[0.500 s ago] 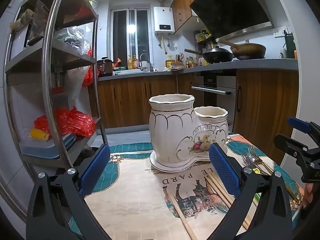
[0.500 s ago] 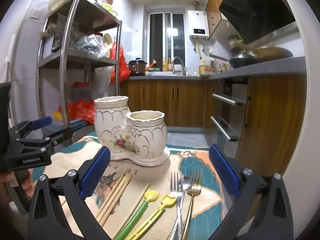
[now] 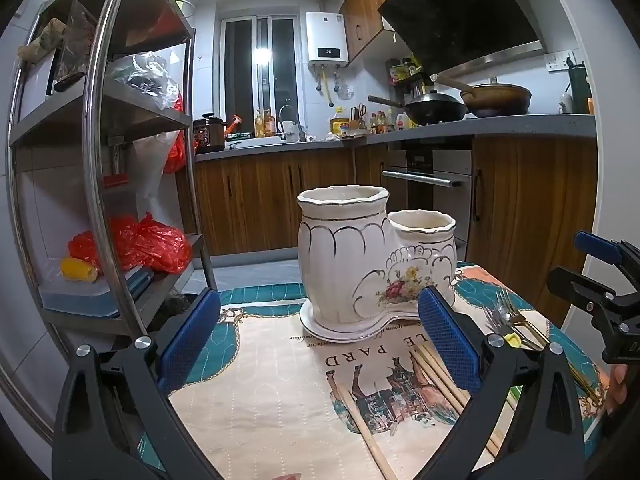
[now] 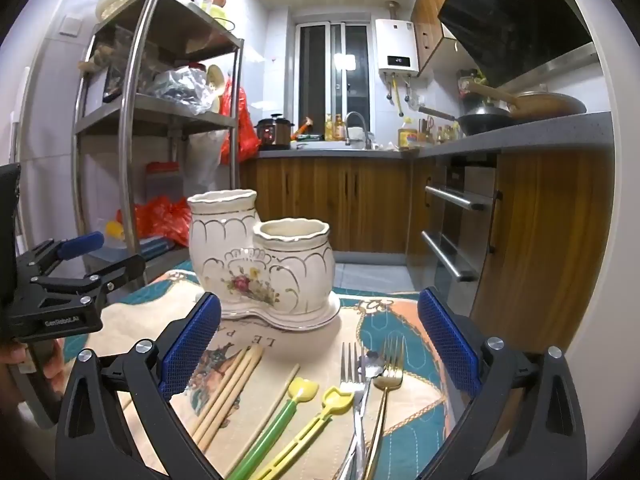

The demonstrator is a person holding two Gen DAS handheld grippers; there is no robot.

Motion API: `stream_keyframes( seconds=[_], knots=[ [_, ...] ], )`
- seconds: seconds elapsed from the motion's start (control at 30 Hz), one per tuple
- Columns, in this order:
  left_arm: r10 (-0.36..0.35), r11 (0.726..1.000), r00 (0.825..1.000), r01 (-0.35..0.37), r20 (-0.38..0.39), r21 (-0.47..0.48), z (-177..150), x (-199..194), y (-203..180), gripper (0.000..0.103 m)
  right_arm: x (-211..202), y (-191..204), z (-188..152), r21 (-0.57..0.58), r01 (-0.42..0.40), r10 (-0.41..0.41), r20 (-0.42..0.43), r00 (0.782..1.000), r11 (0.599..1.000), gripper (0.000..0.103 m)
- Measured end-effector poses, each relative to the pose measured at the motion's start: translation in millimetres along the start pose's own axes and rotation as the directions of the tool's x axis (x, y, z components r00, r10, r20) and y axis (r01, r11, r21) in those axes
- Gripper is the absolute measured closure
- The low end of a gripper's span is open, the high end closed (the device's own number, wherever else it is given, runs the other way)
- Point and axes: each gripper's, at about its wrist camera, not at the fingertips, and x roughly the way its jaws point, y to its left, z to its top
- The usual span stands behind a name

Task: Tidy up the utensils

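A white ceramic double holder [image 3: 360, 264] [image 4: 260, 264] with gold trim and a flower motif stands at the far end of a printed cloth; both cups look empty. Wooden chopsticks [image 4: 228, 392] [image 3: 436, 376], two green-and-yellow plastic picks [image 4: 304, 412], a silver fork [image 4: 352, 364] and a gold fork [image 4: 390, 364] lie flat on the cloth in front of it. My left gripper [image 3: 320, 336] hovers open above bare cloth left of the chopsticks. My right gripper [image 4: 320, 336] is open above the forks and picks, holding nothing.
A metal shelf rack [image 3: 100, 160] with red bags and boxes stands left of the table. Wooden cabinets, an oven [image 4: 452, 232] and a counter with pans lie behind and to the right. The table's right edge [image 4: 444, 380] is close to the forks.
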Motion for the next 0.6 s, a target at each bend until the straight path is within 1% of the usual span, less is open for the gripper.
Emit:
stream_keyframes(
  seconds=[0.6],
  knots=[
    [0.003,1.000,1.000,-0.003,0.001,-0.004,0.1,0.7,0.3,0.005,-0.4,-0.6,-0.5,0.001,0.001,-0.001,-0.002,1.000,1.000,0.005]
  ],
)
